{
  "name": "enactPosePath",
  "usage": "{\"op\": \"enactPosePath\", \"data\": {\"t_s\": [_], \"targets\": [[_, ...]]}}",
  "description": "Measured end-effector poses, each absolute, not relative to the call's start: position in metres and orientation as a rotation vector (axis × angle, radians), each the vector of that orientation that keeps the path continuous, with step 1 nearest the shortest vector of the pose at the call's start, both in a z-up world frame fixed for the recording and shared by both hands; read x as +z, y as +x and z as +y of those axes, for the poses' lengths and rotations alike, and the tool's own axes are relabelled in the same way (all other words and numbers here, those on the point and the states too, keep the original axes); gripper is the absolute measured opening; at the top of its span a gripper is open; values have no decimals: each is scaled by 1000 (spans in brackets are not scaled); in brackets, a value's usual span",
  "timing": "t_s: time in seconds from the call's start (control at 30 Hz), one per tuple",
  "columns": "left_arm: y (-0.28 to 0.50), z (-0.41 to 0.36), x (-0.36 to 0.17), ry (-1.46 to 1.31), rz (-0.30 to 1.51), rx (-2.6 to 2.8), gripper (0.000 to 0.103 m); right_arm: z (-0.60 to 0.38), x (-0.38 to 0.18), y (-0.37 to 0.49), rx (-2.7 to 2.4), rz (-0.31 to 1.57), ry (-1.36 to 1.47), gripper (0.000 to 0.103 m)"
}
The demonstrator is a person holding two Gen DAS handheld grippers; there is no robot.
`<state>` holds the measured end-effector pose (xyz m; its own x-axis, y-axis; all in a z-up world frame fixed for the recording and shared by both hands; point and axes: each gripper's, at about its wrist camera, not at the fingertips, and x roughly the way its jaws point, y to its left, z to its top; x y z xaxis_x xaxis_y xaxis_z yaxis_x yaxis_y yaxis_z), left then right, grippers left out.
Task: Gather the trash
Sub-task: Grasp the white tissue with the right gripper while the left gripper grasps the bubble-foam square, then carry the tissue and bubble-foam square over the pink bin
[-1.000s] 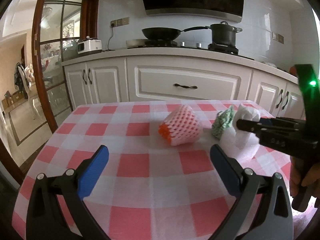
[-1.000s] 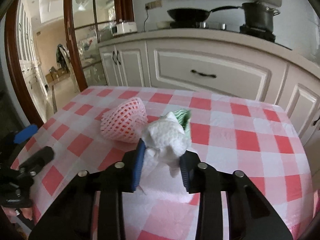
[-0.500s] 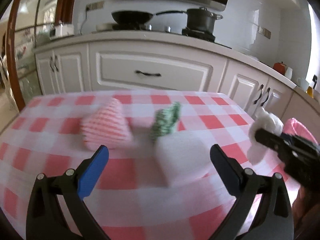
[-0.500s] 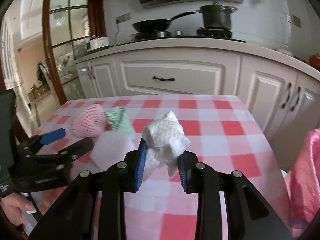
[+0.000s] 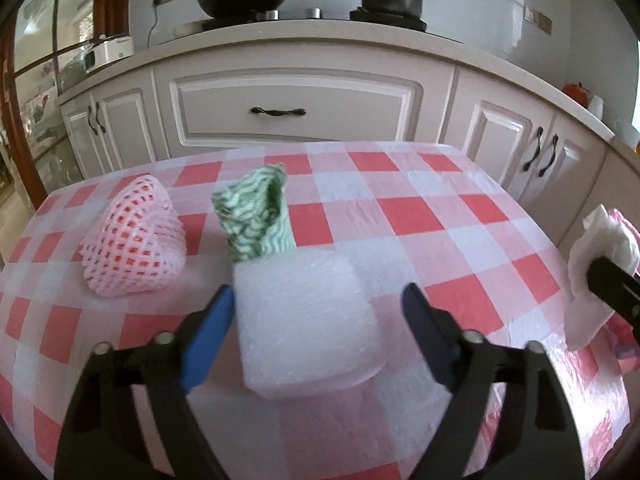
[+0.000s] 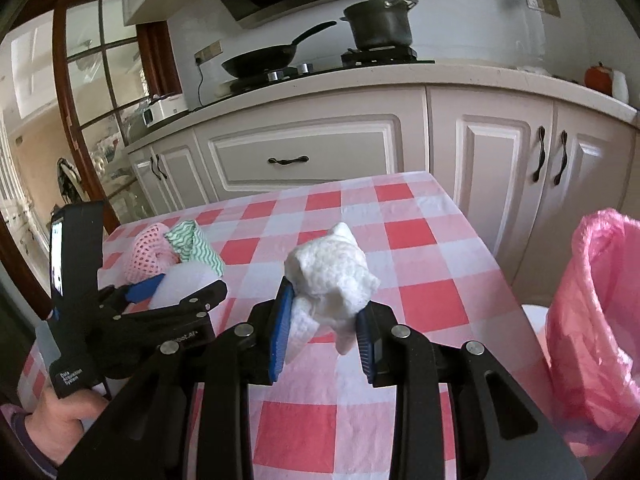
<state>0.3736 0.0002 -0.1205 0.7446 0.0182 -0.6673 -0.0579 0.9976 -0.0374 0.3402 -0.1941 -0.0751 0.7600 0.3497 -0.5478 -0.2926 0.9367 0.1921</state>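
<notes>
My left claw (image 5: 316, 312), jaws just closing but not yet gripping, straddles the white foam block (image 5: 306, 320) on the bench (image 5: 420, 216); my right claw (image 6: 324, 332) clenches a crumpled tissue (image 6: 330, 276).

A thin, slightly creased plastic-looking checked cloth (image 5: 400, 216) is spread over the surface. The white foam block (image 5: 308, 320) at lower centre looks soft, matt and finely pebbled. The pink net sleeve (image 5: 136, 240) at left appears as foam mesh, and the green-and-white rag (image 5: 256, 216) as woven cloth. Crumpled, matt paper tissue (image 6: 332, 276) is seen at centre, and a thin, glossy pink plastic bag (image 6: 596, 320) at right.
</notes>
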Motion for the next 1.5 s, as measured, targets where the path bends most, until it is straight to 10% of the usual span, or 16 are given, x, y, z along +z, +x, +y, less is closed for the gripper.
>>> {"op": "enactPosePath", "data": {"t_s": [1.5], "targets": [[229, -66, -12, 44, 412, -126, 64, -240, -20, 245, 282, 507, 134, 29]]}}
